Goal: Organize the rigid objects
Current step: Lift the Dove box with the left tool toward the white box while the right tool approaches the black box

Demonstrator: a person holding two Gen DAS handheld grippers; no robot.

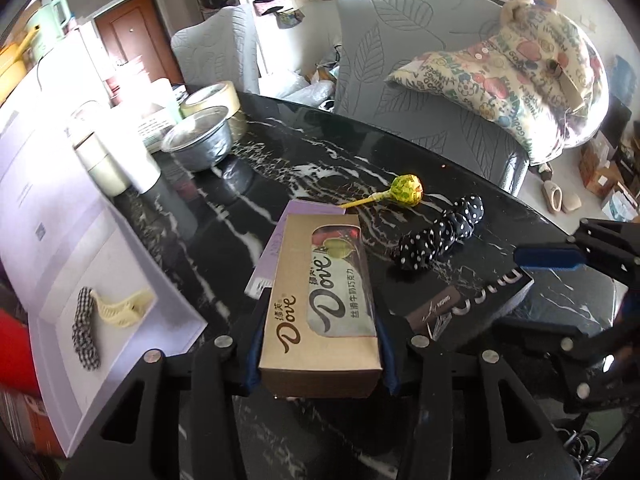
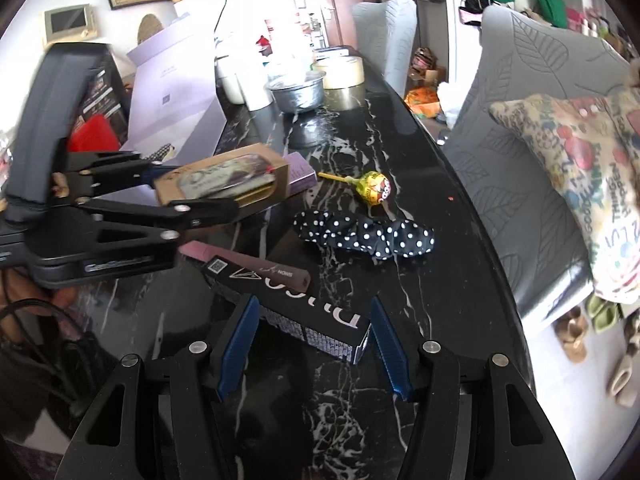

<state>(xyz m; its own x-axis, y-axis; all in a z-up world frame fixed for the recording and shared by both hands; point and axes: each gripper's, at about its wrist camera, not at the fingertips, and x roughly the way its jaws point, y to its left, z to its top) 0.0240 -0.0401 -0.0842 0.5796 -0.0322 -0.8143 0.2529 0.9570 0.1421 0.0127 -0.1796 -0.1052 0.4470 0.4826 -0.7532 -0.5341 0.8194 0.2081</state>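
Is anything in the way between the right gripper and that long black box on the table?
Nothing visible. The right gripper is open with the near end of the black box already between its fingers. A slim brown box lies against the far end, outside the fingers.

Black marble table point(image 2: 420, 184): lollipop point(image 2: 374, 187), polka-dot scrunchie point(image 2: 362, 234), black box point(image 2: 288, 308), purple box point(image 2: 298, 172), foil bowl point(image 2: 298, 92), tape roll point(image 2: 340, 70).
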